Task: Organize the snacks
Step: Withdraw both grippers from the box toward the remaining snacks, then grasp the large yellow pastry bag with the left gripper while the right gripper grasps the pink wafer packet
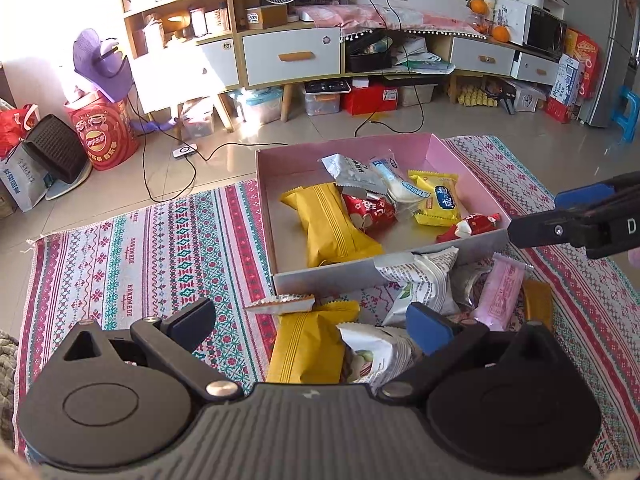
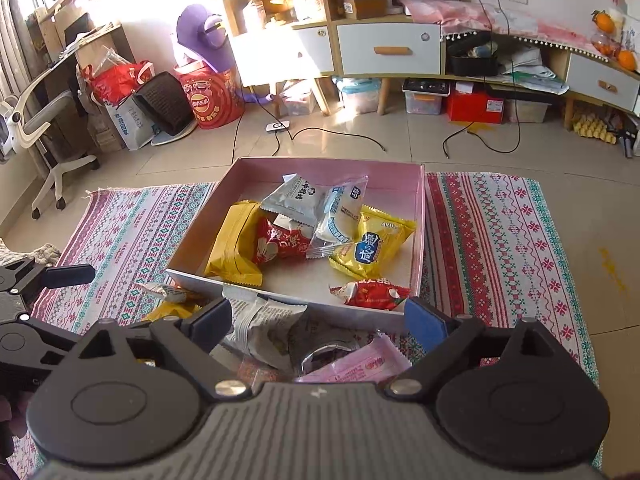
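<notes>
A pink box [image 1: 472, 168] [image 2: 420, 216] on the patterned rug holds several snack packs: a long yellow pack [image 1: 332, 224] [image 2: 234, 246], red packs, a silver pack [image 2: 294, 200] and a yellow-blue pack [image 2: 370, 246]. Loose snacks lie in front of the box: a yellow pack [image 1: 308, 344], white-green packs [image 1: 424, 280], a pink pack [image 1: 502, 292] [image 2: 360, 364] and a grey pack [image 2: 264, 324]. My left gripper [image 1: 316, 320] is open over the loose pile. My right gripper [image 2: 318, 320] is open above the grey and pink packs, and also shows at the right edge of the left wrist view [image 1: 560, 220].
The rug [image 1: 140, 260] lies on a tiled floor. Cables [image 1: 192, 168] and a small white device run behind the box. A cabinet [image 1: 296, 56], storage bins, bags and an office chair [image 2: 44, 128] stand further back.
</notes>
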A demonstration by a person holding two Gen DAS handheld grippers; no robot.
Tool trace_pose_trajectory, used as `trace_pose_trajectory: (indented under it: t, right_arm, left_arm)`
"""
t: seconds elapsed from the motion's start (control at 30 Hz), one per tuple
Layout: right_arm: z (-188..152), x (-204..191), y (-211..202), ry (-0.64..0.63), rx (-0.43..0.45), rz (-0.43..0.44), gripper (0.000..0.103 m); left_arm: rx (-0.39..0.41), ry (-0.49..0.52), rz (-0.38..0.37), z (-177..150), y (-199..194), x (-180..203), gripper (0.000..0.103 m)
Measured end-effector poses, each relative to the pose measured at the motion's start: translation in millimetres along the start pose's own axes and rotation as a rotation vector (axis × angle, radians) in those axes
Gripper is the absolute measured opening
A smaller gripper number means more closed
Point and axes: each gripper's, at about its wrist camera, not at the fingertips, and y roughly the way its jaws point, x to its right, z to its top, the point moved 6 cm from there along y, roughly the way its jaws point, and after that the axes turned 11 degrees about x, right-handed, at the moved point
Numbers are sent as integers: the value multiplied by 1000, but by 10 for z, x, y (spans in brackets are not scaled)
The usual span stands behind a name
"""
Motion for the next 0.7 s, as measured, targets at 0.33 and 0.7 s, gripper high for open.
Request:
trace_pose_trajectory:
  t: [0.33, 0.7]
  right_arm:
    - [-300, -16, -74, -7, -20, -24, 94]
    - [-704, 54, -37, -97, -76, -98, 96]
  left_arm:
    - [-1, -45, -8, -263, -224, -83, 103]
    - [-3, -54, 14, -668, -207, -243, 103]
